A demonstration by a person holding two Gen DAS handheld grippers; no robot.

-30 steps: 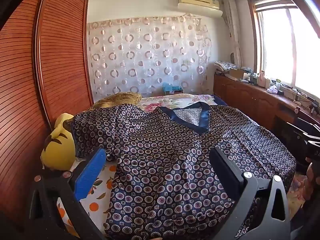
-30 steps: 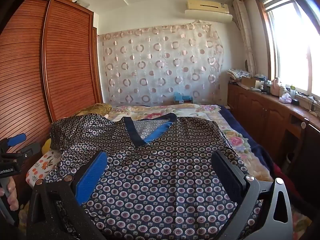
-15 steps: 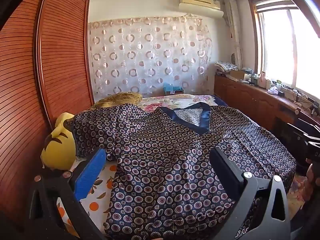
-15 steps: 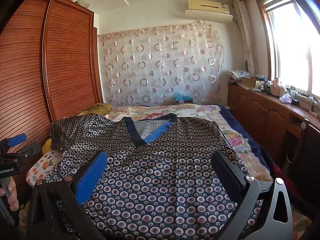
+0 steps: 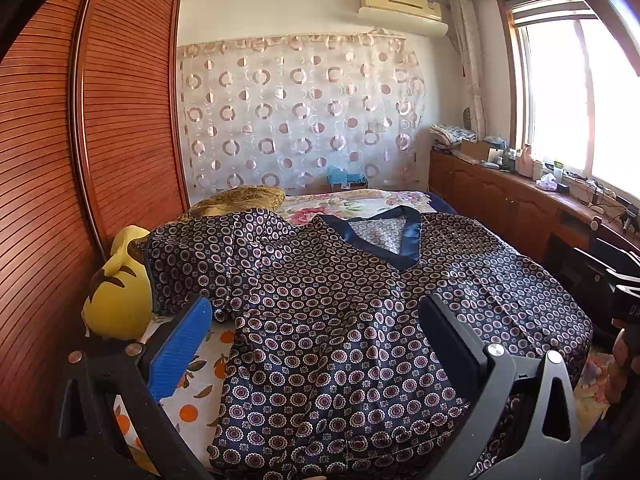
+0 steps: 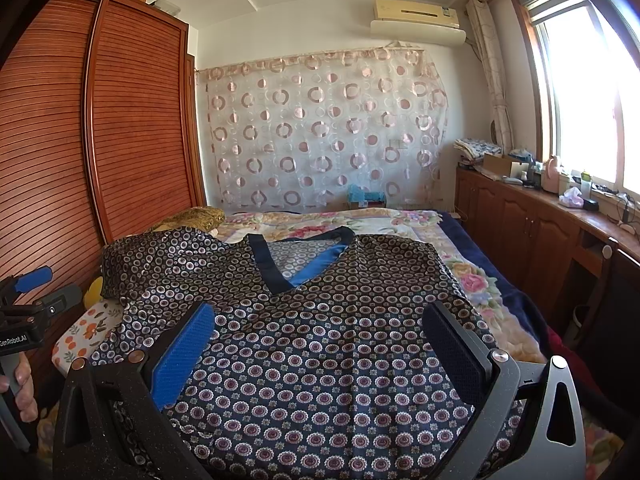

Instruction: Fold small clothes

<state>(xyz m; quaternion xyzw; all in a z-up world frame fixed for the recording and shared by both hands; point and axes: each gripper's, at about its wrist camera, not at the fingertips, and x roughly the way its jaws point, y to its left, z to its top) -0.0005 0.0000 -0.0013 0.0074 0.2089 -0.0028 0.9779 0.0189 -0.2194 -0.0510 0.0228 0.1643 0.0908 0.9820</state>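
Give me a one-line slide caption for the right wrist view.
Open right hand-held gripper poised over a navy circle-print top spread flat on the bed, folding not yet begun.

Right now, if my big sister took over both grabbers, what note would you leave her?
Left gripper: open, holding nothing, poised above the shirt's lower left part.
Right gripper: open, holding nothing, poised above the shirt's lower middle.
The patterned shirt lies spread out front-up on the bed, blue V-neck collar towards the far end. Its left sleeve is draped over a yellow plush toy by the wardrobe.
Done: shirt laid out; no fold shows yet.
Left: probably bring the sleeves in, fold the sides, then fold the hem up.
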